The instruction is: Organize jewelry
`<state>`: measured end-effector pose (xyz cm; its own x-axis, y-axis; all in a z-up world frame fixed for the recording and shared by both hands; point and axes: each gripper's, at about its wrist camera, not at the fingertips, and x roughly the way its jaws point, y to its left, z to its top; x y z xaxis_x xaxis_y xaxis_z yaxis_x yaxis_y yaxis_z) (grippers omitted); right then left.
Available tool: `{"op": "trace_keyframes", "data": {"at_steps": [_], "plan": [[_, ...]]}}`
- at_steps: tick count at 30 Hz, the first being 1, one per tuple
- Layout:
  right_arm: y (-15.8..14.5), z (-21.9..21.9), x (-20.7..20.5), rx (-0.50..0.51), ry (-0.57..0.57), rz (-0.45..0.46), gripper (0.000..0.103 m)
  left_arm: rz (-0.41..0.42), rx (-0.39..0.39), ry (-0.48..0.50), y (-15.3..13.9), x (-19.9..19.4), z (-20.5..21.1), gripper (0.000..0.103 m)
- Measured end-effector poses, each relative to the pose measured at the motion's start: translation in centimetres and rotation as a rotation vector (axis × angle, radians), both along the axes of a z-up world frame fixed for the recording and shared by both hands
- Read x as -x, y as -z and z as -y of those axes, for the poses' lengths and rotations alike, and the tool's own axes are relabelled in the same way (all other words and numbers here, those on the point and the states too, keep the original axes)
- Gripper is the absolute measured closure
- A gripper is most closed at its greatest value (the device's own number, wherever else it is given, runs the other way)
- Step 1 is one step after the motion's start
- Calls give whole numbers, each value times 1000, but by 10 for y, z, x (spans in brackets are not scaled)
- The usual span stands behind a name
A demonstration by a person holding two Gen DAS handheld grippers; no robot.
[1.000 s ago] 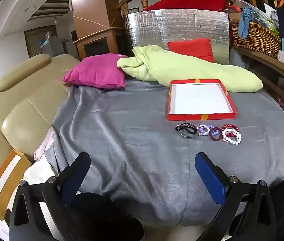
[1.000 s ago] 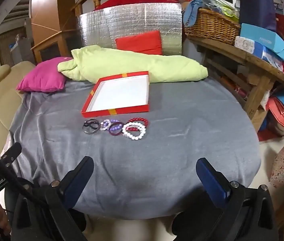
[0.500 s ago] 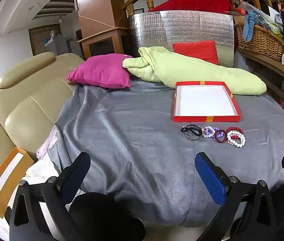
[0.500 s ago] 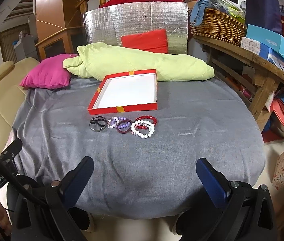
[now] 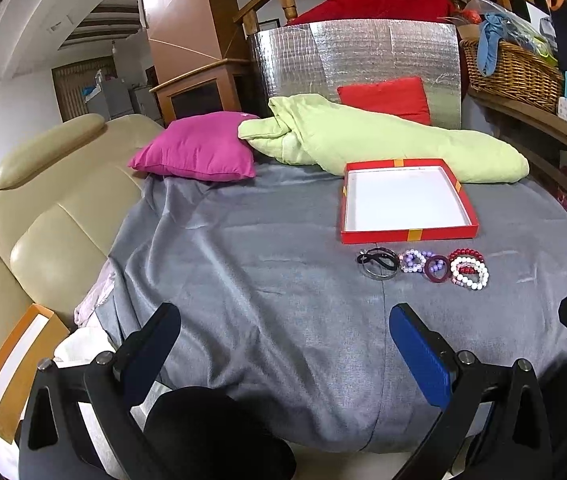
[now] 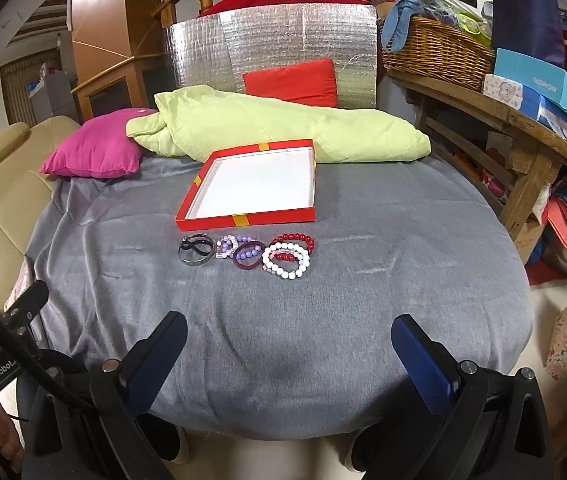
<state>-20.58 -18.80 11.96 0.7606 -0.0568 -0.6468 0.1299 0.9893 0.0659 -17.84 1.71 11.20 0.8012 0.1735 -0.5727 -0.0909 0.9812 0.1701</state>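
My right gripper [image 6: 289, 344] nearer, fingers wide, empty | bracelets [image 6: 247, 254] at 12 o'clock (row runs 9-to-3) | left gripper [image 5: 285, 334] wide, empty; bracelets at 1 | red box [image 6: 251, 218] just beyond.

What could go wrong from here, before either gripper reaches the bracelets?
The bracelets lie touching and overlapping, so gripping the white bead bracelet may drag neighbours along. The grey cloth looks loose and could bunch under a gripper. The red tray has a raised rim that a bracelet might catch on.
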Motion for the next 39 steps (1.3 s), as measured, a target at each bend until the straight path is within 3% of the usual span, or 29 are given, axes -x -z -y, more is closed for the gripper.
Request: {"op": "trace_keyframes", "data": {"at_steps": [12, 19, 25, 33, 36, 39], "plan": [[-13, -3, 0, 26, -13, 74, 0, -3, -11, -4, 0, -3, 0, 0], [-11, -1, 5, 20, -11, 207, 0, 10, -20, -7, -2, -4, -1, 0], [-2, 1, -21, 20, -59, 113, 0, 0, -29, -14, 3, -18, -4, 0], [15, 15, -63, -80, -135, 24, 0, -25, -29, -15, 16, -59, -7, 0], [35, 22, -87, -83, -217, -35, 0, -34, 9, 36, 27, -83, -9, 0], [56, 37, -111, -108, -251, -99, 4, -102, 94, 128, 48, -119, -13, 0]]}}
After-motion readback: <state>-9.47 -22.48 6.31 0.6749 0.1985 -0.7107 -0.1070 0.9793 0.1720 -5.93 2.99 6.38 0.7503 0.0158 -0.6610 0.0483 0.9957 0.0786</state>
